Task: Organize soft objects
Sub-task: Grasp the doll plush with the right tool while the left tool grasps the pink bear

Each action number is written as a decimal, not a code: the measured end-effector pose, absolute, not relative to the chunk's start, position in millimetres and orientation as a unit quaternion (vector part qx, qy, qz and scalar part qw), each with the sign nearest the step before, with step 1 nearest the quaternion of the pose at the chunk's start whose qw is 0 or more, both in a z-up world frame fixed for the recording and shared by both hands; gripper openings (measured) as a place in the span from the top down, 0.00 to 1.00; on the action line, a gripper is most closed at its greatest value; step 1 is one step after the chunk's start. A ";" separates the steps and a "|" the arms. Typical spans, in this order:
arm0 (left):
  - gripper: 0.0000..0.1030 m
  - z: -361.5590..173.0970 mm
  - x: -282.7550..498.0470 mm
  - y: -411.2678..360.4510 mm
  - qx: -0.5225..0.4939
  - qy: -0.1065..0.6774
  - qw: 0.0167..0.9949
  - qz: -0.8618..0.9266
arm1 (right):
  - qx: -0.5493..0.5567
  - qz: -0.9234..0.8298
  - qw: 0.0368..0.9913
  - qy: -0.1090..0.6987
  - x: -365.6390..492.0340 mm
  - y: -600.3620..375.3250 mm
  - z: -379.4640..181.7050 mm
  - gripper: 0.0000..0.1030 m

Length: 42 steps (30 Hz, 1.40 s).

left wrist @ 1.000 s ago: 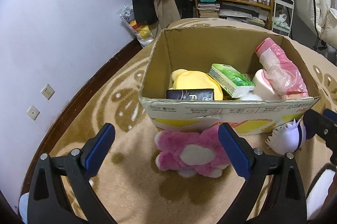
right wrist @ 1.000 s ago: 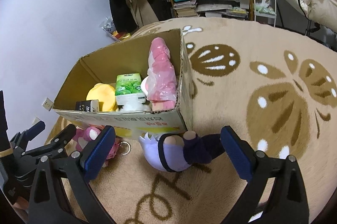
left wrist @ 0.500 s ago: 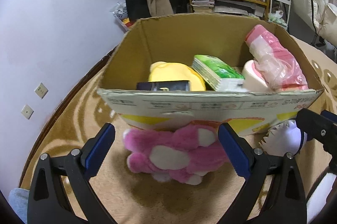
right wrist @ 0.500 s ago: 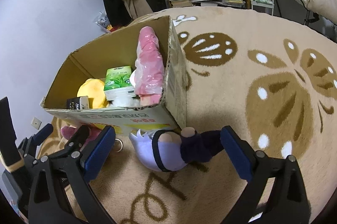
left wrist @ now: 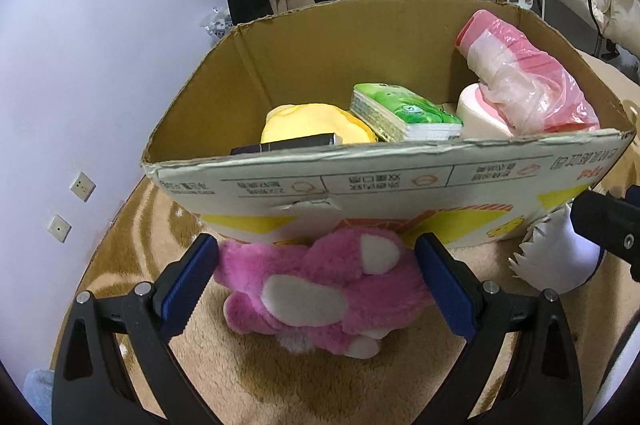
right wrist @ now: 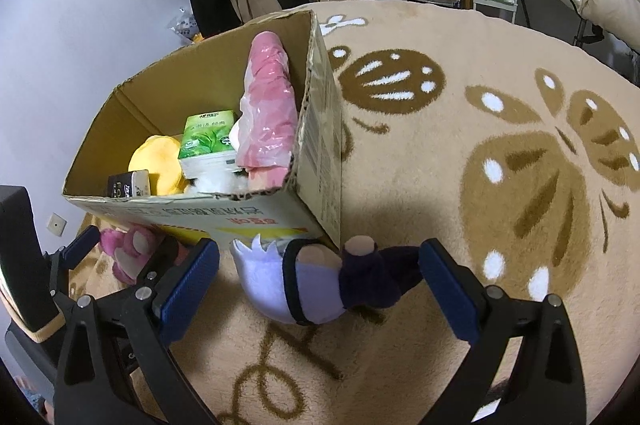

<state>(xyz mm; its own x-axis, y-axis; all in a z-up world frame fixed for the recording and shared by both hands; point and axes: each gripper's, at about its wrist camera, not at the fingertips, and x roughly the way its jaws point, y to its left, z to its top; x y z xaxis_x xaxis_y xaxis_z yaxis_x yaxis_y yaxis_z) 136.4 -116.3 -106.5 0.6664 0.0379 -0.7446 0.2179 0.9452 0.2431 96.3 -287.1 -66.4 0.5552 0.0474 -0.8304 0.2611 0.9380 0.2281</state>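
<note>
Two plush toys are lying on the patterned rug (right wrist: 460,113), both pressed against the front wall of the cardboard box (left wrist: 384,185) that already contains soft goods: a yellow plush (left wrist: 316,123), a green tissue pack (left wrist: 404,115) and a pink plastic-wrapped bundle (left wrist: 520,85). The left gripper (left wrist: 316,283) is standing wide, its blue pads flanking the pink plush (left wrist: 320,289) on either side without squeezing it, which suggests it is lining up for a grasp across the toy's body. The right gripper (right wrist: 320,279) is likewise spread wide, straddling the purple and white doll (right wrist: 320,277), whose dark clothed half is reaching toward the right-hand pad and whose pale spiky hair is pointing toward the box corner. Both toys are probably sitting so near the box because they are next to go in; the tall front wall means each would have to be lifted well clear of the rim. The pink plush is tucked partly under the box's leaning face, so a pad could catch the cardboard while closing, and soft fur may compress and slip if pinched only at an edge
</note>
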 end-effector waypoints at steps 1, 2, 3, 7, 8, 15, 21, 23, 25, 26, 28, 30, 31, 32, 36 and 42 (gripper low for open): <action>0.05 -107.0 136.0 -117.5 0.159 0.404 0.899 -0.049 | 0.165 -0.062 0.866 0.468 96.2 -287.6 -66.7 0.00; 0.05 -107.8 136.1 -118.8 0.163 0.403 0.899 -0.049 | 0.166 -0.062 0.866 0.467 96.0 -287.6 -66.8 0.00; 0.05 -108.5 135.9 -119.2 0.164 0.403 0.899 -0.048 | 0.166 -0.062 0.866 0.468 96.1 -287.9 -67.2 0.00; 0.05 -110.9 135.3 -123.2 0.174 0.404 0.897 -0.049 | 0.167 -0.064 0.863 0.472 97.3 -288.8 -69.9 0.00; 0.05 -111.8 134.9 -125.4 0.179 0.405 0.895 -0.051 | 0.167 -0.065 0.863 0.472 97.3 -289.0 -70.4 0.00; 0.05 -121.4 135.6 -132.9 0.208 0.403 0.890 -0.044 | 0.164 -0.066 0.861 0.477 99.1 -288.9 -74.0 0.00; 0.05 -126.1 138.3 -138.6 0.224 0.404 0.886 -0.037 | 0.162 -0.071 0.855 0.487 100.4 -289.4 -79.1 0.00; 0.06 -127.4 137.9 -140.4 0.231 0.401 0.886 -0.037 | 0.161 -0.072 0.854 0.490 100.8 -289.1 -80.4 0.00; 0.07 -127.0 137.5 -140.2 0.231 0.401 0.886 -0.039 | 0.162 -0.072 0.850 0.495 101.5 -289.3 -82.6 0.00; 0.09 -126.8 137.2 -140.3 0.231 0.401 0.885 -0.042 | 0.174 -0.063 0.845 0.502 102.4 -290.0 -86.0 0.00; 0.11 -125.9 137.5 -138.7 0.232 0.402 0.885 -0.045 | 0.199 -0.054 0.834 0.513 102.2 -291.1 -94.1 0.00; 0.13 -125.4 136.4 -138.9 0.234 0.401 0.885 -0.047 | 0.206 -0.052 0.829 0.517 102.1 -291.1 -98.1 0.01; 0.15 -125.3 135.8 -138.4 0.234 0.401 0.884 -0.048 | 0.205 -0.051 0.830 0.517 102.0 -290.8 -98.2 0.01; 0.17 -124.4 135.4 -138.4 0.233 0.401 0.885 -0.050 | 0.203 -0.051 0.830 0.517 101.9 -290.5 -97.5 0.02; 0.29 -122.7 128.8 -136.8 0.225 0.402 0.885 -0.061 | 0.203 -0.048 0.833 0.513 100.0 -290.1 -96.1 0.05; 0.43 -119.1 121.8 -138.1 0.219 0.401 0.886 -0.076 | 0.207 -0.048 0.833 0.511 101.1 -290.6 -95.4 0.05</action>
